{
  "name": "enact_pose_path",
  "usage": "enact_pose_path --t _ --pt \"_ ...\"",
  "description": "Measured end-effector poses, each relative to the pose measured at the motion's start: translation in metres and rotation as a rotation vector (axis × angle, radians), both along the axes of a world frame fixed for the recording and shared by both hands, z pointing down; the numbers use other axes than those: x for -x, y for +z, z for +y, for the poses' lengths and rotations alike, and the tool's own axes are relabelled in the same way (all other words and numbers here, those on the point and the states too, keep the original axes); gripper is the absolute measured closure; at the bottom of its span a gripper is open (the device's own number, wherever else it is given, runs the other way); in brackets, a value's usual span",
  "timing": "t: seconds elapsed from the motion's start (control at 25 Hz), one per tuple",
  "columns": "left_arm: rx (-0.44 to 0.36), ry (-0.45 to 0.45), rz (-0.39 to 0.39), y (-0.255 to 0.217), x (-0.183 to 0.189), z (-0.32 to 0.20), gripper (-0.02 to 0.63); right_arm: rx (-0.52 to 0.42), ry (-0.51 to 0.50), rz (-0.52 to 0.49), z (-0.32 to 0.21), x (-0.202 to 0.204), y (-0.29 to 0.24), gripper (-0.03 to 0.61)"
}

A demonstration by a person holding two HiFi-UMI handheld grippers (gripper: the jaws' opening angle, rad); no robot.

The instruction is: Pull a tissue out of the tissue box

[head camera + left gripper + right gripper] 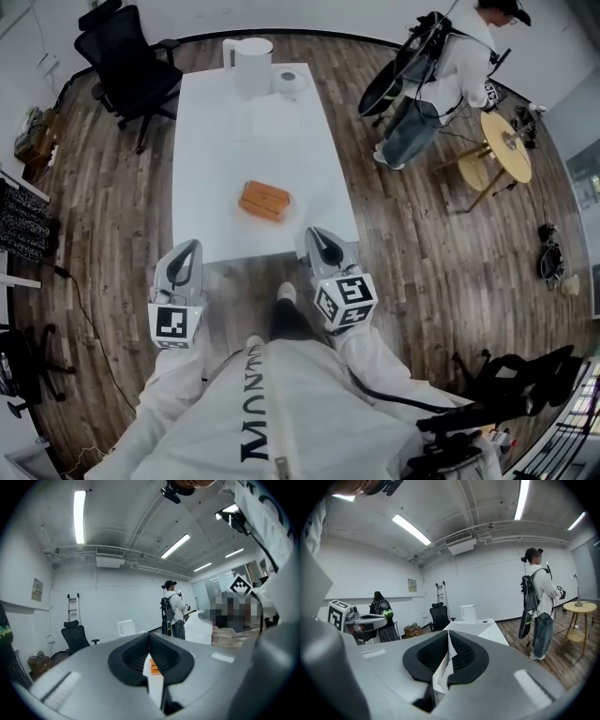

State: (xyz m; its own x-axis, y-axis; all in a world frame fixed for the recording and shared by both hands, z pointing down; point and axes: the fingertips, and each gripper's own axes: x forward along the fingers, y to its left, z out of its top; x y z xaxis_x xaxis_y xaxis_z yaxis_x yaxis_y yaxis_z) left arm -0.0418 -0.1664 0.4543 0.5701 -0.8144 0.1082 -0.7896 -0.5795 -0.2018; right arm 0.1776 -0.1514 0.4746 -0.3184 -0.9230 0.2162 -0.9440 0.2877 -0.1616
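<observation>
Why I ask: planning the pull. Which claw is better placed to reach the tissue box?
Right, probably: the right claw sits nearer the tissue box than the left claw; both shut.

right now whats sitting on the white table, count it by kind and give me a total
box: 1
jug: 1
roll: 1
total: 3
</observation>
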Motion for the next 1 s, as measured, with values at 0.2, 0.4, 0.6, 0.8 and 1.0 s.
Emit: enact_pose_path --t 0.2,0.4,0.6,0.8,1.0 --pt "0.017 0.008 0.021 0.001 0.008 0.034 0.615 0.003 0.018 0.01 0.036 0.012 -0.003 0.577" --pt "0.014 -0.008 0.012 -0.001 0.011 0.051 0.615 0.001 -0.006 0.025 0.053 0.016 -0.005 0.577" --pt "0.021 -0.038 0.003 -0.003 0.006 0.058 0.615 -0.002 -0.03 0.007 0.06 0.011 -0.006 0.577" --pt "0.033 -0.016 0.001 -0.001 -0.02 0.069 0.615 -0.007 -0.042 -0.017 0.065 -0.002 -0.008 0.577" --pt "0.041 -0.011 -0.013 0.002 -0.035 0.073 0.615 0.0 -0.043 -0.037 0.069 -0.015 -0.004 0.577"
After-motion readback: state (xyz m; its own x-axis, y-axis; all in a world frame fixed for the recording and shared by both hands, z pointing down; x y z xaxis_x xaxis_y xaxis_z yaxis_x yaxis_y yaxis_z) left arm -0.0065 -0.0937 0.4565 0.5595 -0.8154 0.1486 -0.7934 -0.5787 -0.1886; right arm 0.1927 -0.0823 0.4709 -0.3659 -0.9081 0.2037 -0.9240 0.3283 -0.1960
